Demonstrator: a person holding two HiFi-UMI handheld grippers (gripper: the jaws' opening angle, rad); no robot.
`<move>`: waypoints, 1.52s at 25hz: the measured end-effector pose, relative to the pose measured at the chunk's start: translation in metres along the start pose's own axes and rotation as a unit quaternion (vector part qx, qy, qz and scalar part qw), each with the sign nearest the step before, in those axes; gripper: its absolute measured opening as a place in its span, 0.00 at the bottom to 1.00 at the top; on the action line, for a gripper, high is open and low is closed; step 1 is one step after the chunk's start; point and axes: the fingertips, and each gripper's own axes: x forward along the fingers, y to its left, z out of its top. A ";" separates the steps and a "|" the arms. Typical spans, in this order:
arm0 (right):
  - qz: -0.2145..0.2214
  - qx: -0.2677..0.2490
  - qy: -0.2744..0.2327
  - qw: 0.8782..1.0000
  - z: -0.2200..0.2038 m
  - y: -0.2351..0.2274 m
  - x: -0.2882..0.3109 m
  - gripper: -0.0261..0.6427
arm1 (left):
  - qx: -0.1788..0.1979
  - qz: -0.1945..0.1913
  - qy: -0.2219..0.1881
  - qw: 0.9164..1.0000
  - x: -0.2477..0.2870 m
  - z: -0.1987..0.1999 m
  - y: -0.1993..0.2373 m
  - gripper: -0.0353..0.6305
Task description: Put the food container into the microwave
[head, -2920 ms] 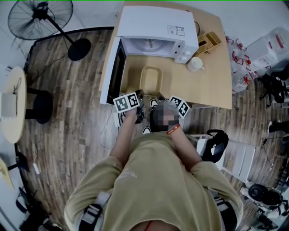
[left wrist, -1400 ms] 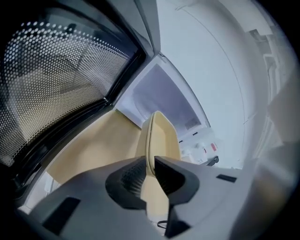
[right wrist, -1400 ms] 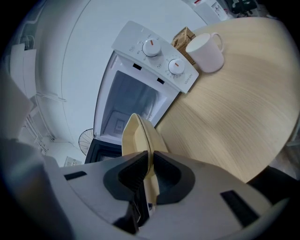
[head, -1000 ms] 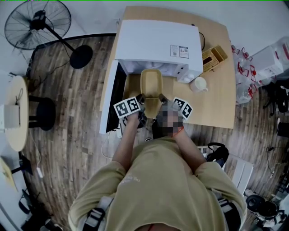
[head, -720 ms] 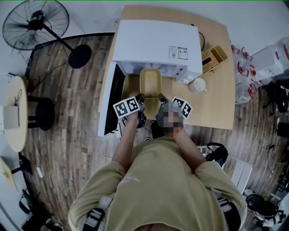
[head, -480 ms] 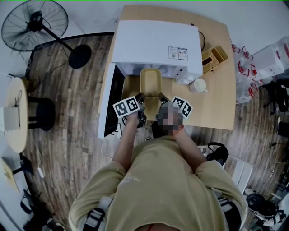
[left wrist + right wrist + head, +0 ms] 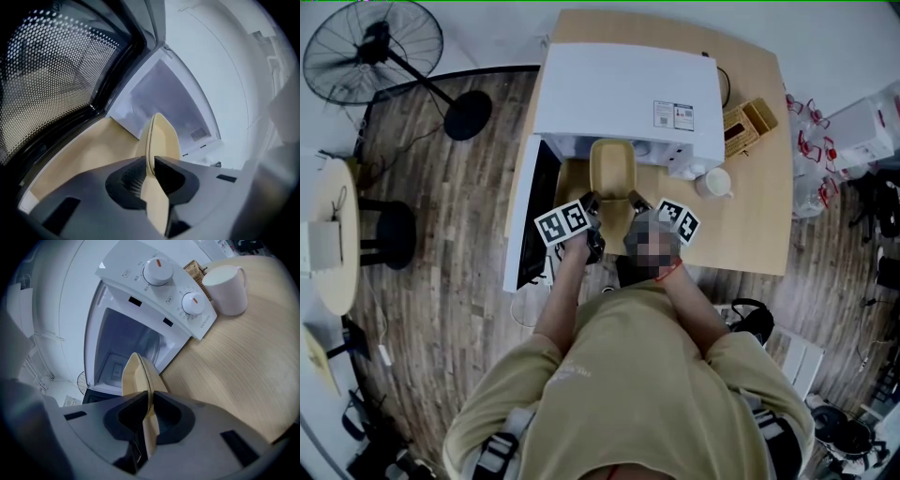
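Food container [image 7: 613, 173] is right at the open microwave [image 7: 623, 89] mouth, left claw [image 7: 150, 161] and right claw [image 7: 150, 399] each pinched shut on a side rim. Thin grips though: one slip and it probably tips, or it clips the opening's edge.

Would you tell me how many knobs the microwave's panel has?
2: the upper knob near the top, the lower knob beneath it, beside the mug. None seem hidden.

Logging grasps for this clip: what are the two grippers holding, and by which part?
Both hold the beige food container: the left gripper clamps its left rim, the right gripper its right rim, at the end nearest the person.
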 end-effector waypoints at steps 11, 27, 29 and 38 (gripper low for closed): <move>0.005 0.000 -0.001 1.000 0.012 0.006 0.012 0.12 | -0.009 -0.001 -0.007 1.000 0.008 0.014 -0.002 0.16; 0.024 -0.011 -0.017 1.000 0.036 0.017 0.034 0.13 | -0.042 -0.008 -0.012 0.999 0.026 0.037 -0.002 0.16; 0.030 -0.008 -0.022 0.999 0.041 0.019 0.037 0.13 | -0.047 -0.012 -0.013 0.999 0.029 0.041 -0.004 0.16; 0.039 -0.006 -0.029 0.999 0.052 0.024 0.049 0.13 | -0.046 -0.006 -0.018 0.999 0.040 0.057 -0.005 0.16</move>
